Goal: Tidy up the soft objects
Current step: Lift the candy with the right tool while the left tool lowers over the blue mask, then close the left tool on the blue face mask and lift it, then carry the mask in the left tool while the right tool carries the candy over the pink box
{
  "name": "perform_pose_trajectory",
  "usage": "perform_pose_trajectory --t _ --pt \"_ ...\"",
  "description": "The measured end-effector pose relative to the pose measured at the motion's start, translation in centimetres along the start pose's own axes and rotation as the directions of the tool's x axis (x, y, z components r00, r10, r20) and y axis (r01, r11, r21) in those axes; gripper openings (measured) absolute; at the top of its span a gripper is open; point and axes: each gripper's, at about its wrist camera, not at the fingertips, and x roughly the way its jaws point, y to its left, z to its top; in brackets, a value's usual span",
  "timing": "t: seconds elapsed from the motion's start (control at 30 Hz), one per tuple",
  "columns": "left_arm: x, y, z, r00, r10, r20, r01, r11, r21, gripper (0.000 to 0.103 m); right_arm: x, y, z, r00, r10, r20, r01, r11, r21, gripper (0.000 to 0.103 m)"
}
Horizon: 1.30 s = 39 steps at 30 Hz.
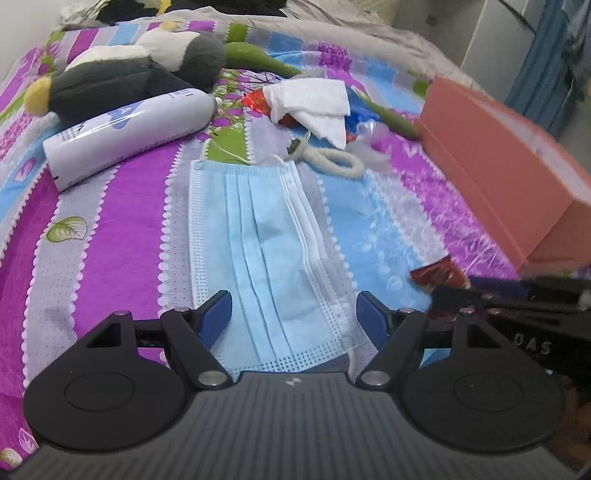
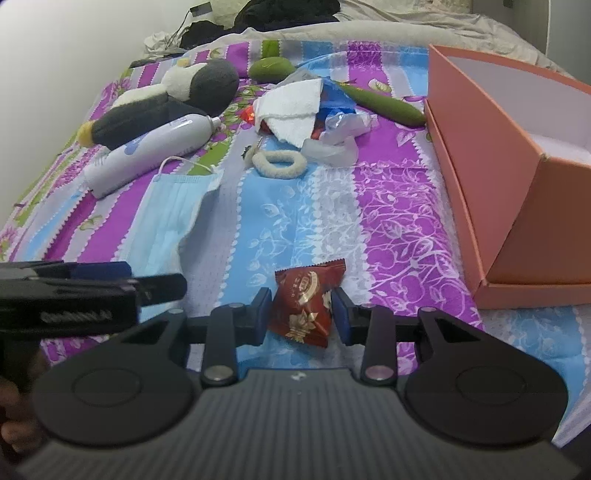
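Note:
A blue face mask lies flat on the patterned bed cover; my left gripper is open with its fingers either side of the mask's near end. The mask also shows in the right wrist view. A red snack packet lies between the open fingers of my right gripper; they stand close beside it, and no grip shows. A grey and white plush penguin, a white folded cloth, a cream hair scrunchie and green plush pieces lie further back.
An open orange box stands at the right on the bed. A white spray bottle lies by the penguin. Clear plastic wrappers sit near the cloth. Dark clothes and a beige blanket are at the bed's far end.

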Motion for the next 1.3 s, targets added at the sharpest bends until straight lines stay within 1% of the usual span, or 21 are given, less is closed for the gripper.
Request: perform_pose_trajectory --t 0.1,0.2,0.27,0.3,0.33,0.37,0.4,0.43,0.47,0.53,0.8,0.93,1.1,1.3 --pt "0.6 -0.4 -0.2 1.000 0.016 -0.005 -0.016 1.000 0.021 0.076 0.2 -0.1 -0.2 1.000 -0.018 -0.004 0.018 1.000 -0.015 0.039" --pt "1.2 -0.8 -0.3 0.999 0.032 -0.010 -0.031 0.998 0.046 0.067 0.7 -0.2 -0.4 1.000 -0.009 -0.021 0.009 1.000 -0.017 0.039" --pt "1.4 -1.3 -0.4 0.998 0.064 -0.003 -0.063 0.994 0.088 0.053 1.0 -0.4 -0.4 1.000 -0.002 -0.031 0.002 1.000 -0.014 0.039" --pt "1.5 -1.4 -0.4 0.997 0.073 0.001 -0.072 0.992 0.106 0.050 1.1 -0.5 -0.5 0.999 0.003 -0.033 -0.003 1.000 -0.006 0.039" --pt "1.6 -1.4 -0.3 0.997 0.077 0.004 -0.077 0.990 0.120 0.043 1.3 -0.7 -0.5 0.999 0.012 -0.038 -0.012 1.000 0.006 0.039" --pt "1.7 -1.3 -0.3 0.997 0.081 0.006 -0.081 0.989 0.123 0.035 1.4 -0.9 -0.6 0.999 0.018 -0.041 -0.017 1.000 0.016 0.039" --pt "1.7 -1.1 -0.2 0.996 0.085 0.006 -0.085 0.989 0.122 0.031 1.5 -0.9 -0.6 0.999 0.020 -0.041 -0.019 1.000 0.016 0.039" --pt "1.8 -1.0 0.0 0.996 0.088 0.005 -0.088 0.989 0.119 0.021 1.5 -0.9 -0.6 0.999 0.020 -0.040 -0.020 1.000 0.012 0.039" --pt "1.9 -0.8 0.1 0.996 0.093 0.004 -0.093 0.989 0.116 0.014 1.5 -0.8 -0.7 0.999 0.019 -0.040 -0.019 1.000 0.009 0.039" --pt "1.8 -0.4 0.4 0.997 0.084 -0.001 -0.083 0.991 0.100 0.009 1.5 -0.7 -0.7 0.999 0.016 -0.039 -0.016 1.000 0.003 0.039" --pt "0.9 -0.5 0.4 0.998 0.067 0.001 -0.067 0.995 0.076 0.005 1.4 -0.3 -0.6 1.000 -0.002 -0.026 0.001 1.000 -0.016 0.038" --pt "-0.1 -0.2 0.5 0.999 0.051 0.006 -0.052 0.998 0.039 0.005 1.0 -0.4 -0.3 1.000 -0.003 -0.017 0.002 1.000 -0.009 0.035" --pt "-2.0 0.2 1.2 0.999 0.031 0.031 -0.031 1.000 -0.002 0.005 0.1 -0.2 0.4 1.000 -0.007 0.007 0.007 1.000 -0.011 0.033" --pt "-5.1 -0.9 2.8 0.996 -0.003 0.086 0.003 1.000 -0.006 0.005 -1.9 0.1 1.7 0.999 0.002 0.053 -0.001 1.000 -0.023 0.033"
